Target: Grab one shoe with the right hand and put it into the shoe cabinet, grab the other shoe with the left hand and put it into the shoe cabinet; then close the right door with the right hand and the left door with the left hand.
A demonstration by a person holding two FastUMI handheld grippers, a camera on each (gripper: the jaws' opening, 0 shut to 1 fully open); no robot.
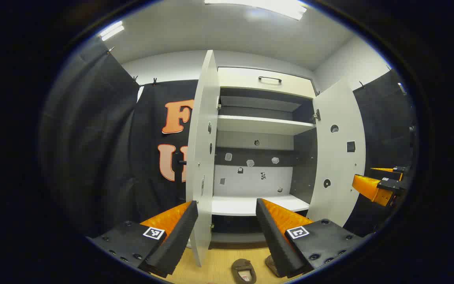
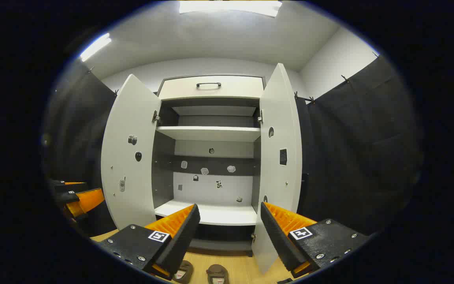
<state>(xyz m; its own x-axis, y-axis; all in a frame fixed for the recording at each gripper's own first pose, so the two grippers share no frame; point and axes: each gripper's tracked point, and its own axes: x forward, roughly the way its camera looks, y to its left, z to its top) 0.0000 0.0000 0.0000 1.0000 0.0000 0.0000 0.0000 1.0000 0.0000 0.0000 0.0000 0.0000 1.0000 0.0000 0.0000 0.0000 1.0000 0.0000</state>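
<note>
Two brown shoes lie on the wooden floor before the white shoe cabinet [image 1: 262,124]. In the left gripper view one shoe [image 1: 244,270] shows fully and the other shoe [image 1: 270,263] peeks out from behind a finger. In the right gripper view the pair [image 2: 217,274] [image 2: 183,272] sits at the bottom edge. Both cabinet doors stand wide open: left door [image 2: 128,157], right door [image 2: 280,157]. My left gripper [image 1: 226,205] is open and holds nothing, above the shoes. My right gripper [image 2: 229,207] is open too, facing the bottom shelf [image 2: 211,215]; it also shows at the right of the left gripper view [image 1: 376,187].
The cabinet has a drawer [image 2: 211,87] with a dark handle on top, a middle shelf [image 1: 264,125] and a bare lower shelf [image 1: 250,205]. Black cloth walls [image 1: 93,150] hang on both sides. My left gripper [image 2: 79,199] appears low at the left of the right gripper view.
</note>
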